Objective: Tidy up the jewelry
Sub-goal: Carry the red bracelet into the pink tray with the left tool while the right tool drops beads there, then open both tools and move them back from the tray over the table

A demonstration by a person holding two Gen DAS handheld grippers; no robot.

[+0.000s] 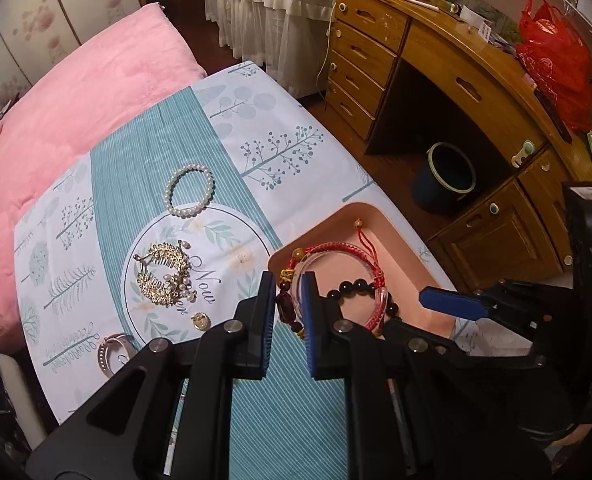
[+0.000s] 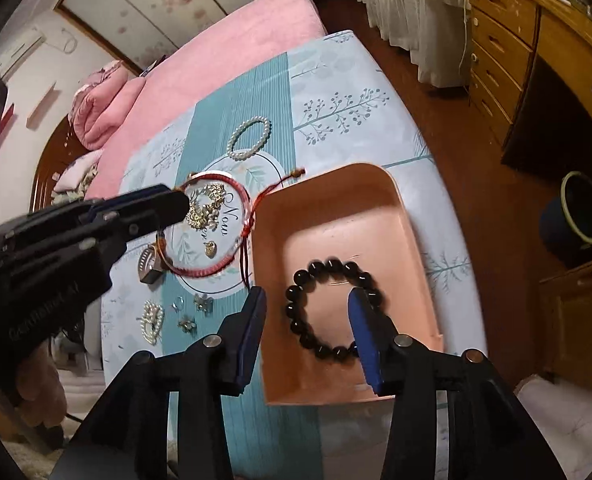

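Observation:
A pink tray (image 2: 335, 208) sits on the patterned cloth and holds a black bead bracelet (image 2: 327, 308). My left gripper (image 1: 290, 312) is shut on a red braided bracelet (image 1: 347, 250) with a clear bangle, held in the air left of the tray; the red bracelet (image 2: 216, 232) hangs from it in the right wrist view. My right gripper (image 2: 307, 332) is open over the tray's near end, around the black bracelet (image 1: 359, 286). A pearl bracelet (image 1: 190, 194), a gold hair comb (image 1: 164, 276) and a small gold charm (image 1: 200, 321) lie on the cloth.
A silver ring-like piece (image 1: 110, 352), a pearl brooch (image 2: 152, 320) and small metal pieces (image 2: 194, 312) lie near the cloth's front left. A pink bed (image 1: 56, 100) is behind. A wooden desk (image 1: 475, 60) and a dark bin (image 1: 443, 178) stand to the right.

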